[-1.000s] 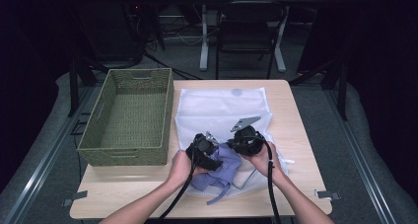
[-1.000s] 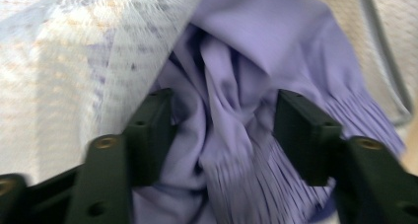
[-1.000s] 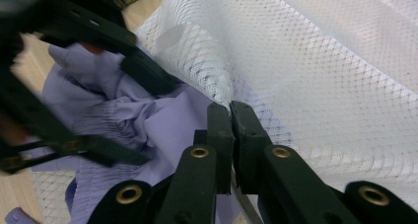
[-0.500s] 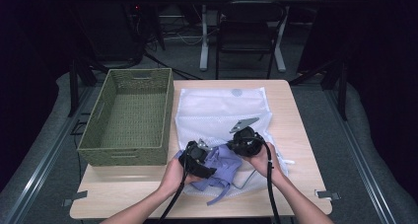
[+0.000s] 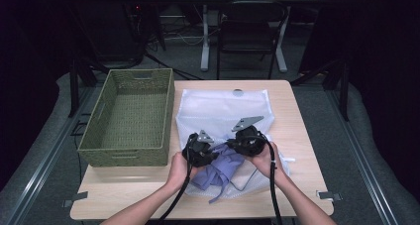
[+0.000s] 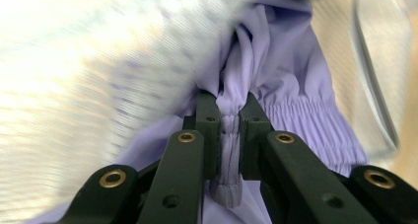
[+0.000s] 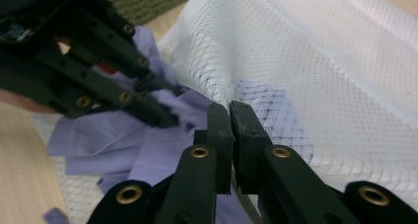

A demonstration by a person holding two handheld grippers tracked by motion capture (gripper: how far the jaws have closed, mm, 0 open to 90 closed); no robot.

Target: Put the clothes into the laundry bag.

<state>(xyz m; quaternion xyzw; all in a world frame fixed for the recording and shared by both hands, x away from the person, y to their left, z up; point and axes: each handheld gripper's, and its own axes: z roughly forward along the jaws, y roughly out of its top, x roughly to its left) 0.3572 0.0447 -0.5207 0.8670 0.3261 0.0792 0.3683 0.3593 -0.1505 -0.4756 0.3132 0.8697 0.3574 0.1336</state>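
Left tool clamped on lilac garment cuff; right tool pinched tight on white mesh bag edge at near worktop — hold bag firm, draw garment out slowly.

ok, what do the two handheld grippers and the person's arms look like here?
Both the left gripper and the right gripper have bulky black bodies, each topped by a grey three-cornered plate. Up close the jaws are matte black linkage bars with brass-coloured pivot rivets. A black cable trails back from each one along the forearm. The forearms are bare, with no sleeves visible.
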